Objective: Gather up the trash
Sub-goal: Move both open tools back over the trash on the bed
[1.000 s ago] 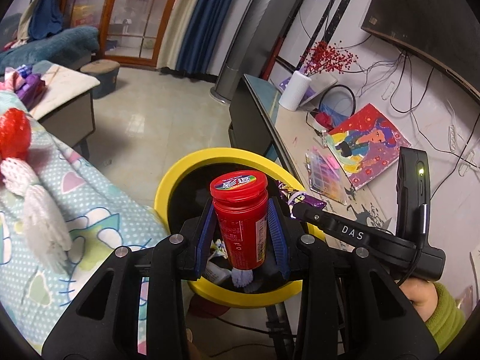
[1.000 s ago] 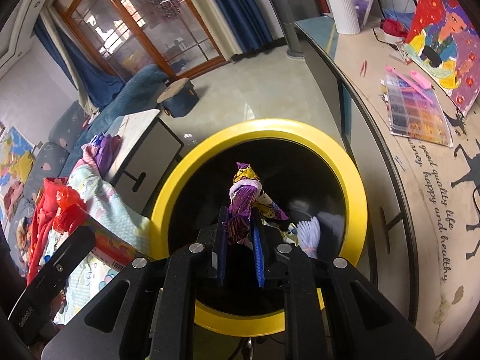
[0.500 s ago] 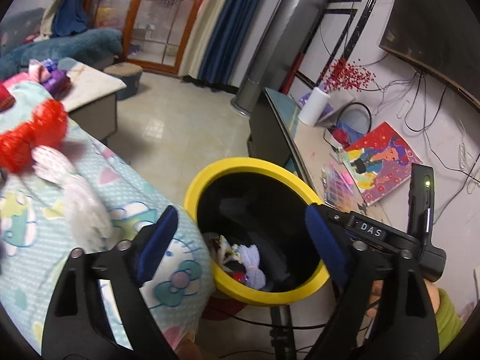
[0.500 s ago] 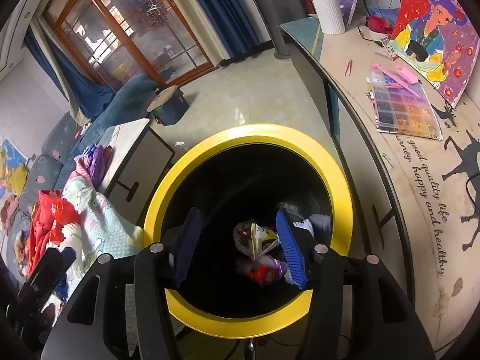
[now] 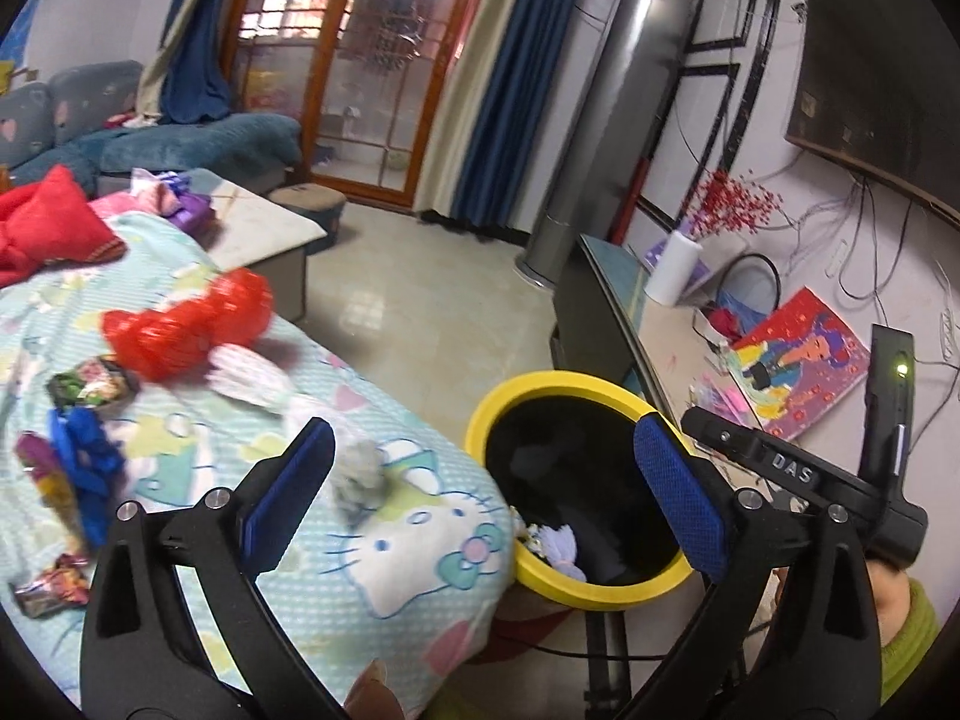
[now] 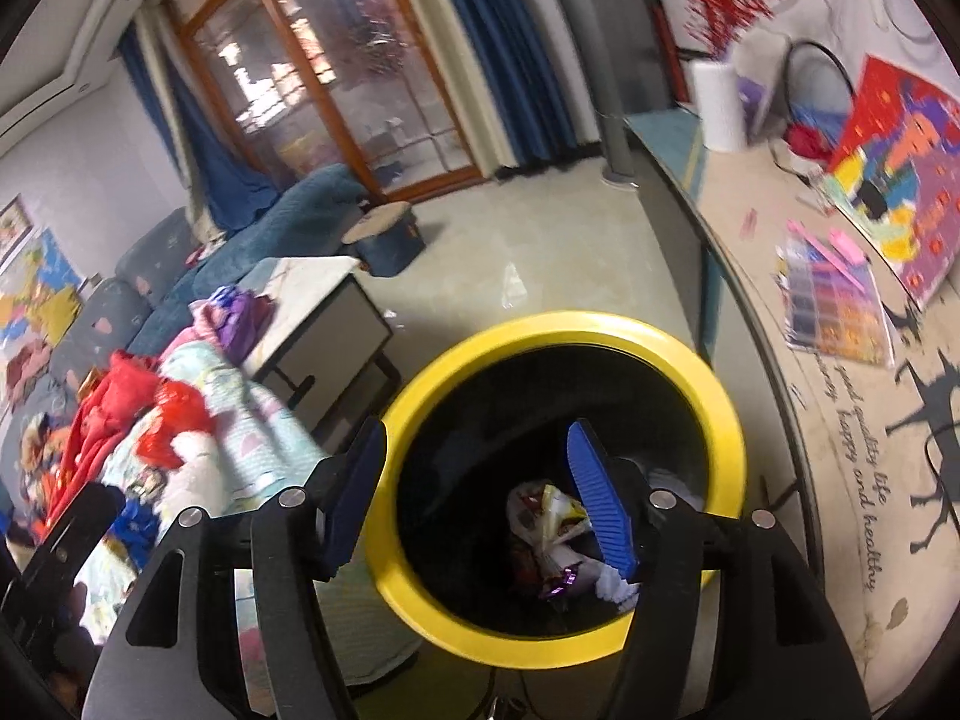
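A black trash bin with a yellow rim stands between the bed and a low TV cabinet, with wrappers and white scraps inside. My left gripper is open and empty, over the bed's corner and the bin's left rim. My right gripper is open and empty above the bin. Trash lies on the bedspread: a red plastic bag, white paper, a grey wad, blue scraps and wrappers.
The low cabinet at right carries a white vase, a painting and a colour tray. A side table, a stool and a blue sofa stand across the tiled floor.
Both grippers opened: the red bottle and the purple wrapper dropped into the bin. The left gripper has since swung left toward the bed; the right one has pulled back and tilted up.
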The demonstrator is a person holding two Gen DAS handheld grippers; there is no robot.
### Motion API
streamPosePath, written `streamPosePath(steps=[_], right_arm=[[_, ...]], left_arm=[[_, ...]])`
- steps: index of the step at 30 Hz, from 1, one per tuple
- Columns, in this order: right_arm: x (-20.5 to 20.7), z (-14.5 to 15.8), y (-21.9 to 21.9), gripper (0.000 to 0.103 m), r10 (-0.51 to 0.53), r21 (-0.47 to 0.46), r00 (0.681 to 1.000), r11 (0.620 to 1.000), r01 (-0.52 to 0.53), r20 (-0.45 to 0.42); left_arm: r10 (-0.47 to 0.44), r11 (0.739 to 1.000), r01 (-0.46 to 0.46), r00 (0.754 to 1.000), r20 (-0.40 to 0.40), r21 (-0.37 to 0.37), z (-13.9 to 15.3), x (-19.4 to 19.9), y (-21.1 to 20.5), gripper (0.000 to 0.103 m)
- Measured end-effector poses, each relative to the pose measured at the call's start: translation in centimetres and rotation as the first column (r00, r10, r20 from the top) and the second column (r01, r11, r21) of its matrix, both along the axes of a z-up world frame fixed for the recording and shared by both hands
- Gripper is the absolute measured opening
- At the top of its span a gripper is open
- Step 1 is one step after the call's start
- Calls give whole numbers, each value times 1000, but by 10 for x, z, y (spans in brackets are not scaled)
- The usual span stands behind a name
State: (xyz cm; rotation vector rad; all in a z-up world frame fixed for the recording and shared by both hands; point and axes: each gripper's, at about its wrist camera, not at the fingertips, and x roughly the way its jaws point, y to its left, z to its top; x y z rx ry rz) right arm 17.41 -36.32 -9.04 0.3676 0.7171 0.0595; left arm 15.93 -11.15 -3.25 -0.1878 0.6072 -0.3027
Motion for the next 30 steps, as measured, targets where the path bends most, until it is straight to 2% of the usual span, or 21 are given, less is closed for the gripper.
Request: streamPosePath(steps=[11, 30], right_arm=[[-15, 22, 65, 64, 179, -87, 981, 981, -172, 77], [-29, 35, 139, 71, 360, -165, 927, 926, -341, 107]], left_arm=[[120, 993, -120, 992, 47, -17, 15, -21, 44, 92], [262, 964, -259, 964, 54, -63, 18, -40, 110, 92]])
